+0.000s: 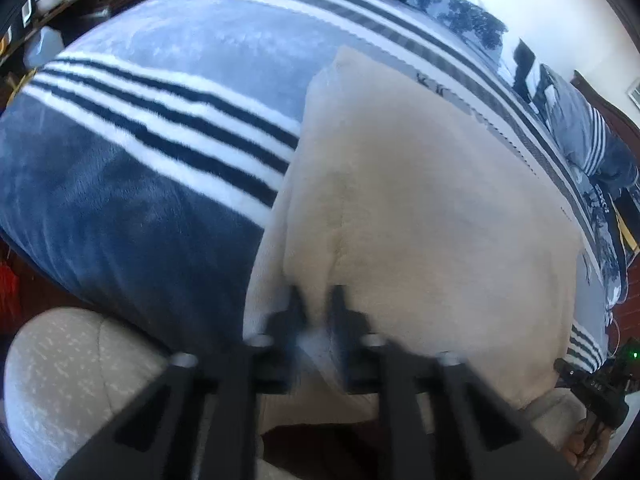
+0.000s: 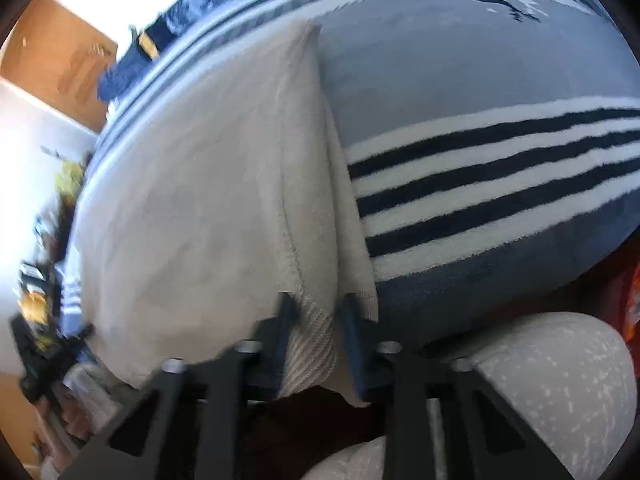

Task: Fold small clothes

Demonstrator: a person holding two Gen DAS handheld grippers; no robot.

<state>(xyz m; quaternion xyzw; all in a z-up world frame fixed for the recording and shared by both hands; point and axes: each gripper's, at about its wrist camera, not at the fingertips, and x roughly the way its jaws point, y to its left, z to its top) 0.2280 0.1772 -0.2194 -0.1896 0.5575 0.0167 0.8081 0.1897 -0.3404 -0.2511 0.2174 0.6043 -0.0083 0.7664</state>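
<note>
Blanket (image 1: 132,200): blue-grey plush with navy and white stripes, spread beneath everything.
Cream garment (image 1: 420,208): fleecy, lying folded on the blanket, its near edge lifted.
Left gripper (image 1: 317,300): jaws clamped on the garment's near corner.
Right gripper (image 2: 316,312): jaws clamped on the ribbed hem (image 2: 310,344).

left tongs (image 1: 316,300) clamped, right tongs (image 2: 316,308) clamped, both low

Nothing readable anywhere, honestly. Some dark lettering on the printed bedding (image 1: 600,204) at the right edge of the left wrist view, but too small and warped to make out. No labels, brands or numbers elsewhere.
</note>
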